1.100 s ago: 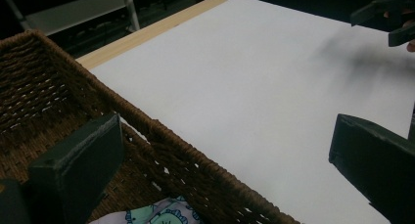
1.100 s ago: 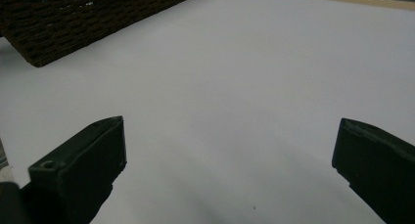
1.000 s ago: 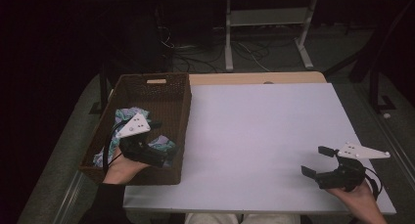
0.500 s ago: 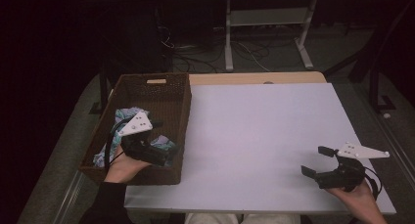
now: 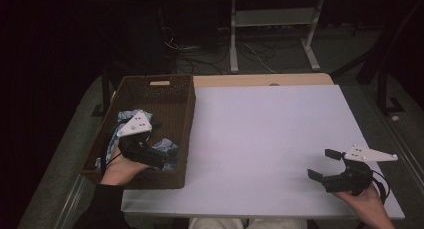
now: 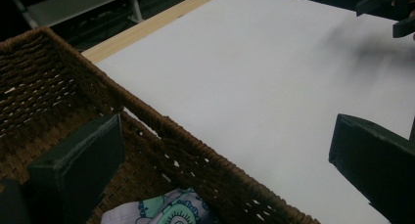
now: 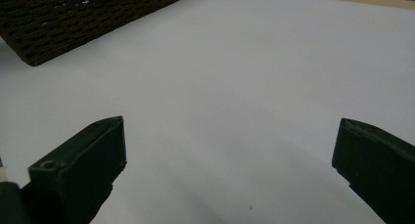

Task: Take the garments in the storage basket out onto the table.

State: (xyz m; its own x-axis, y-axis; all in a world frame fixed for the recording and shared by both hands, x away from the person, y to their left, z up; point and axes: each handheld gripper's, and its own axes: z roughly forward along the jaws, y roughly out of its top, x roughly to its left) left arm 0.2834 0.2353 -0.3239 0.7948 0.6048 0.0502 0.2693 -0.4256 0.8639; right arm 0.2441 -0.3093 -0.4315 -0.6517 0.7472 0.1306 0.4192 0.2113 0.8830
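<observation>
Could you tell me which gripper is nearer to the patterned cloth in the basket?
The left gripper is nearer, open just above the patterned cloth inside the wicker basket. The right gripper is open over the white table, far away.

A white table top (image 5: 265, 134), with cables (image 5: 252, 51) and a metal stand (image 5: 272, 19) beyond

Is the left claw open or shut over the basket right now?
Open. The left claw has its jaws wide apart above the basket, with the patterned cloth below, ungripped.
</observation>
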